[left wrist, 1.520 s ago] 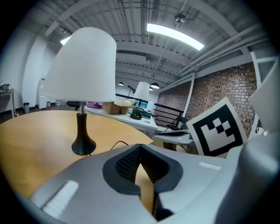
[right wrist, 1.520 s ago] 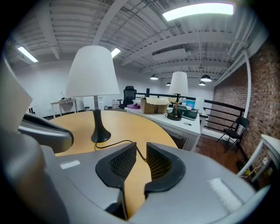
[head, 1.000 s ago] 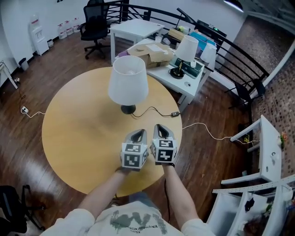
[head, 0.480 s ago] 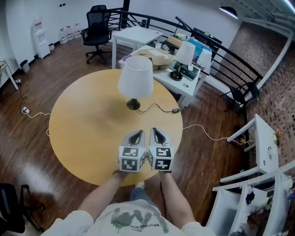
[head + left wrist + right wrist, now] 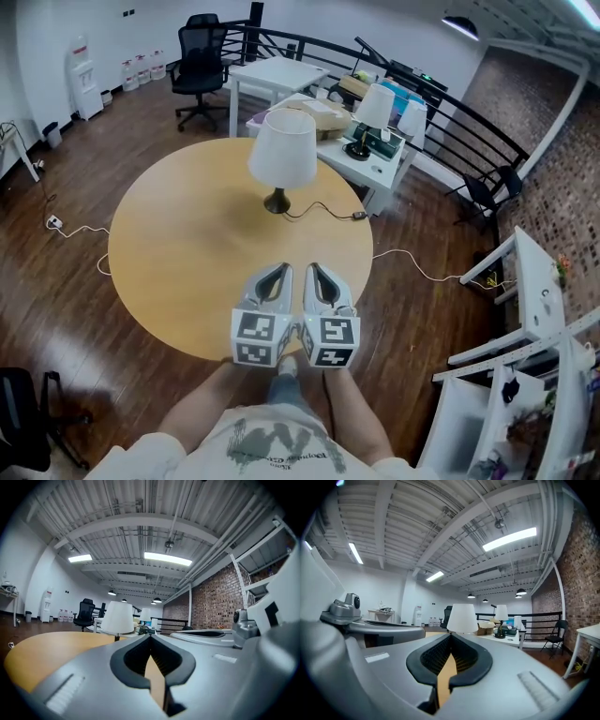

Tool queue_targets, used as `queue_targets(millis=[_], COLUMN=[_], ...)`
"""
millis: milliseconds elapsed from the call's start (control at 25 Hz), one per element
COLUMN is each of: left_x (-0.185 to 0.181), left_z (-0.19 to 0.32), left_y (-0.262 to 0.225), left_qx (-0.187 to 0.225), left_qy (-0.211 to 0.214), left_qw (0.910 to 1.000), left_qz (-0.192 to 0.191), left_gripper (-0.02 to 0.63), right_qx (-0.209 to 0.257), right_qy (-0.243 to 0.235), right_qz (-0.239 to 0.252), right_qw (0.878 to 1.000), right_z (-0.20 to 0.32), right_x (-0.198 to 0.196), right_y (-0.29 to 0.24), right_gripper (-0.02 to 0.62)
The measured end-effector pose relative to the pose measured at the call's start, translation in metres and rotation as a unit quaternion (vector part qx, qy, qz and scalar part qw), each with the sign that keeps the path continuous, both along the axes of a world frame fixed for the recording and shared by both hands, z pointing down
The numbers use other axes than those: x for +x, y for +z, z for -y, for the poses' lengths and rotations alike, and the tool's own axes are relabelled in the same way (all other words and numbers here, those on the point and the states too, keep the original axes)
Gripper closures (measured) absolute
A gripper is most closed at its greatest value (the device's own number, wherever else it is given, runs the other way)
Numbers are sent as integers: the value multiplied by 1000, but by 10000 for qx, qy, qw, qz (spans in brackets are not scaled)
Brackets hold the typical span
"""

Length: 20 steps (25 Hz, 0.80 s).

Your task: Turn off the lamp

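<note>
Lamp [image 5: 283, 150], a smooth white cone shade on a slim dark stem and small round base, stands toward the far side of the round pale-wood table [image 5: 178, 262]. We judge it light and tippy, so we'd press the small dark inline switch [image 5: 358, 216] on its thin cord near the table's right rim. Over the table's near edge, our left gripper [image 5: 277, 274] and right gripper [image 5: 317, 274] are clenched on nothing.

grey left tool [image 5: 274, 277] and right tool [image 5: 321, 277], black-white marker cubes [image 5: 260, 337]; white printed t-shirt [image 5: 277, 452].

round wooden table [image 5: 178, 272] bears a lamp [image 5: 284, 155] (cord [image 5: 323, 214] trailing right)
</note>
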State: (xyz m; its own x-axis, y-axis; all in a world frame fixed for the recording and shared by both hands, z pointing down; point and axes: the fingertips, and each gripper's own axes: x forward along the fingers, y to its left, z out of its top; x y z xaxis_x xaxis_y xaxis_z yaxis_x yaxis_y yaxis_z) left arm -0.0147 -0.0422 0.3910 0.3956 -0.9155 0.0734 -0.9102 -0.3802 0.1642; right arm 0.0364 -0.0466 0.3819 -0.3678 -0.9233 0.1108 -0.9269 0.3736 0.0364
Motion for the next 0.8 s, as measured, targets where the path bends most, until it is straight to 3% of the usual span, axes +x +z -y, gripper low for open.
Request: queue_targets(millis=[360, 800], left_x=[-17, -19], left_z=[-52, -70], left_y=[-10, -7], left_qx=[141, 79], left_qy=[16, 113], left_qw=[9998, 9996], left_qz=[100, 254], left_gripper=[612, 612], right_qx=[177, 210], right_qy=[-69, -146], right_qz=[36, 83], right_qw=[9998, 9996], right_z=[-55, -73], right_x=[-12, -22], right_y=[-8, -7], right_gripper=[595, 595])
